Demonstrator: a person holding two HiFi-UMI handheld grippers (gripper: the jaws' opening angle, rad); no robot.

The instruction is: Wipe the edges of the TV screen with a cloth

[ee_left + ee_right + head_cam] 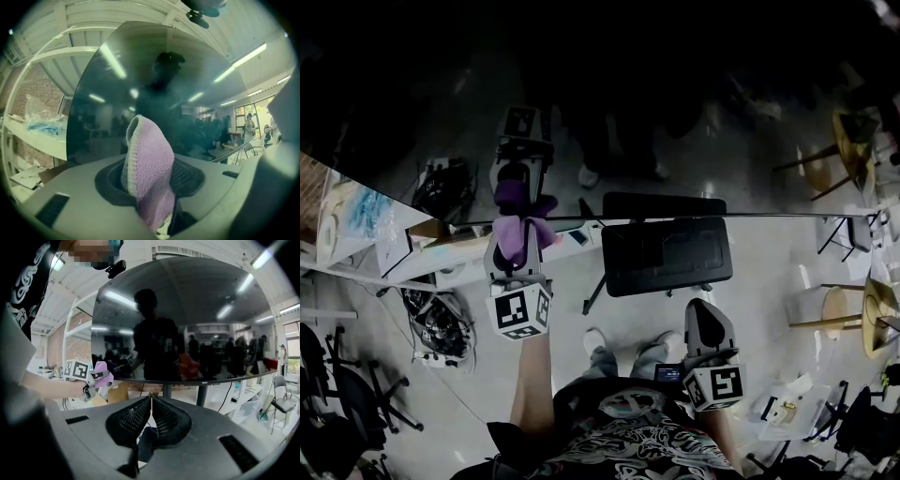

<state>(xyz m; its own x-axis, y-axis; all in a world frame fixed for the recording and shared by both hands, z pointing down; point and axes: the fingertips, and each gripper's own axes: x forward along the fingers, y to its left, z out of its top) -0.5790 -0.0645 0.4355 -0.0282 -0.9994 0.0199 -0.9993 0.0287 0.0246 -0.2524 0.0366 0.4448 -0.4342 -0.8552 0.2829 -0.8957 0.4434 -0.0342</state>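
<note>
- In the head view we see the left tongs (523,214) raised to the lower edge of the TV screen (675,112), not far from its left corner. A purple cloth (521,227) is bunched at their tips and lies against that edge. The dark glass mirrors both tongs and cloth above the edge line.
- In the same view the right tongs (703,307) sit lower, near the person's body and well apart from the screen's edge. Their marker cube (717,384) faces us, and they carry nothing.
- In the left gripper view the jaws are clamped on the cloth (150,178). A fold of it, with a pale stitched hem, stands up between them. The screen (164,84) fills most of the view just beyond it. A shelf (33,140) with a clear plastic bag on it runs along the left.
- In the right gripper view the jaws are pressed together, with only a thin seam between them and nothing caught there. Ahead, the screen (187,319) stands on its post. At the left, the other tongs (93,380) hold the cloth (101,370) at the screen's bottom edge by its left corner. A chair (281,397) stands at the far right.
</note>
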